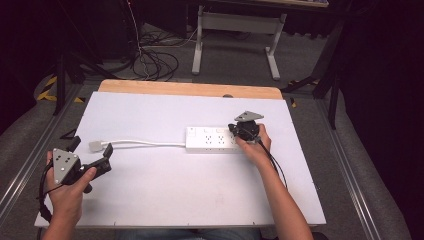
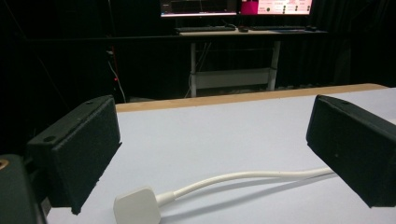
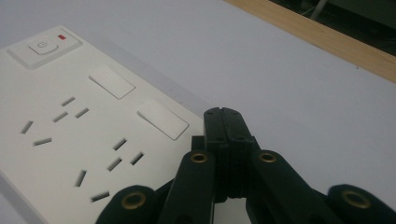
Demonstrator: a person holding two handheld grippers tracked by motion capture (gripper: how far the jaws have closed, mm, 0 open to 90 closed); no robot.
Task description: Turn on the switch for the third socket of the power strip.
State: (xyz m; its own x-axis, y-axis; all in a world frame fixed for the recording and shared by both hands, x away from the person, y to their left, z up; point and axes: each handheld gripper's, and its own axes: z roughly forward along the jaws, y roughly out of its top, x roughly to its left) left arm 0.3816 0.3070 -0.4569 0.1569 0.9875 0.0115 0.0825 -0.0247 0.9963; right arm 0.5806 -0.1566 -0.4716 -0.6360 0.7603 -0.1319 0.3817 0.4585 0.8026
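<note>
A white power strip lies flat at the middle of the white table, its white cable running left to a white plug. My left gripper is open at the table's left. Its two black jaws stand wide apart on either side of the plug without touching it. My right gripper is shut with nothing between its jaws. Its tips point down at the strip's right end, beside the sockets. Whether they touch the strip I cannot tell.
The strip has a power button with a red light. A bare wooden strip borders the table's far edge. Beyond it stand a desk frame, floor cables and lit monitors.
</note>
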